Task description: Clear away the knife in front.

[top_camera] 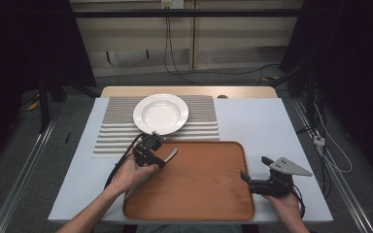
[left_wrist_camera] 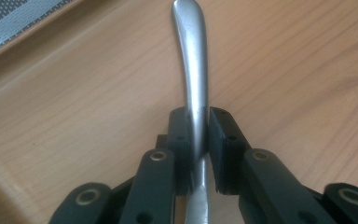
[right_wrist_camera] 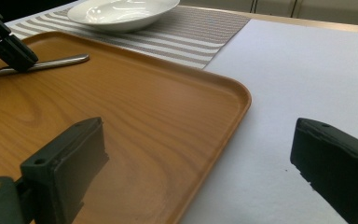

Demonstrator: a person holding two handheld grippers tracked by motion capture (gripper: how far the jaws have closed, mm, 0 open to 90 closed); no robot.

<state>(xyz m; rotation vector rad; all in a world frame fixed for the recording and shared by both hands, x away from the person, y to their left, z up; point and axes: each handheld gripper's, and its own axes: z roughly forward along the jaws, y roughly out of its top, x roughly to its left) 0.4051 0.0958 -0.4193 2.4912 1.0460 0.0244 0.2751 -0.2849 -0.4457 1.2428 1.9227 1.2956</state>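
My left gripper (top_camera: 158,158) (left_wrist_camera: 199,126) is shut on a piece of silver cutlery (left_wrist_camera: 193,56), gripped across its shaft. The rounded handle end (top_camera: 172,154) (right_wrist_camera: 51,63) sticks out over the upper left part of the wooden tray (top_camera: 199,194). The cutlery's other end is hidden behind the jaws. My right gripper (top_camera: 256,168) (right_wrist_camera: 198,140) stands open at the tray's right rim (right_wrist_camera: 242,98), one jaw over the wood and one over the white table cover, with nothing between them. In the right gripper view the left gripper (right_wrist_camera: 9,46) appears at the far left.
A white deep plate (top_camera: 161,113) (right_wrist_camera: 121,11) rests on a striped placemat (top_camera: 201,121) beyond the tray. The white table cover (top_camera: 257,121) lies bare to the right of the tray. Cables run on the floor at the right.
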